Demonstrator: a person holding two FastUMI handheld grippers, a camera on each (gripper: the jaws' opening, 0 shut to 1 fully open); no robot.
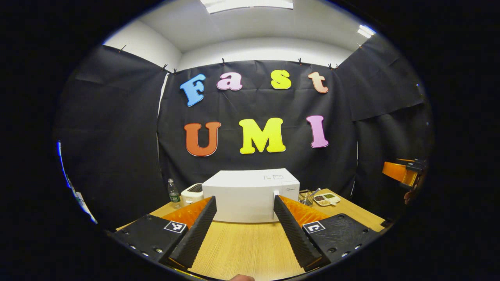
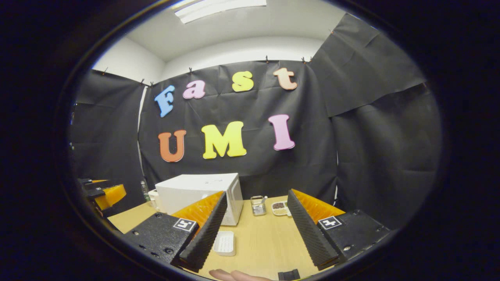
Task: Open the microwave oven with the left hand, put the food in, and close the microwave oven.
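The white microwave stands shut at the middle of the wooden table, its slim handle on the door's right side. My left gripper is open and held back from it, with nothing between its fingers. A divided plate of food lies to the right of the oven. In the right gripper view the microwave is at the left and the food plate lies farther back. My right gripper is open and empty above the table. The left gripper shows at the far left there.
A toaster and a water bottle stand left of the oven. A wire basket sits between the oven and the plate. A small white ribbed tray lies on the table before the oven's right corner. Black cloth walls surround the table.
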